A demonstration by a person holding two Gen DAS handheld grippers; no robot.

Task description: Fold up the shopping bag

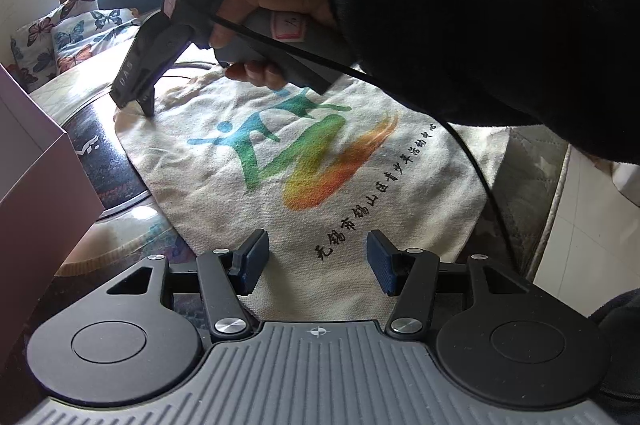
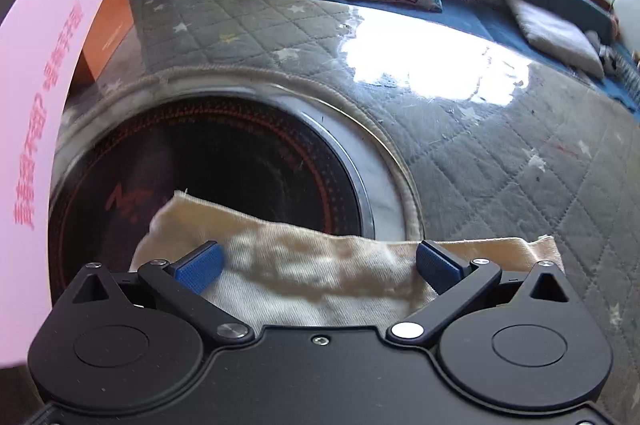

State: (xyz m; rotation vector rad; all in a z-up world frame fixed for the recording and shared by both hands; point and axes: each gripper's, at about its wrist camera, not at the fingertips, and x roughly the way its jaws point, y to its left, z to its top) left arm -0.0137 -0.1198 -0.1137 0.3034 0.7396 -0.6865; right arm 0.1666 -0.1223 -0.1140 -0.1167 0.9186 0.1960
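Left wrist view shows the shopping bag (image 1: 320, 165) lying flat and printed side up on the worktop (image 1: 532, 161), spread out ahead of the left tongs (image 1: 316, 261). No crease or doubled layer shows in it, so by my judgement the folding has hardly begun and every fold is left to make.

The left tongs hang over the near edge of the bag with their blue pads (image 1: 256, 261) apart and bare cloth visible between them; they grip nothing. Far ahead of them, at the bag's opposite end, the right tongs (image 1: 138, 105) point down at the cloth, held by a hand (image 1: 272, 13) in a dark sleeve (image 1: 500, 25).

In the right wrist view the right tongs (image 2: 320, 265) stand wide apart, with the bag's hemmed edge (image 2: 304, 249) lying between and just ahead of the pads (image 2: 200, 267). The pads do not press on it, so nothing is held yet. That placement reads as lining up to take this edge, probably to carry it over towards the left tongs.

Beyond the right tongs, a dark round hob (image 2: 224, 161) sits set into the quilted worktop cover, and the bag's edge overlaps its near rim. A pink box (image 2: 44, 73) stands to the left of them.
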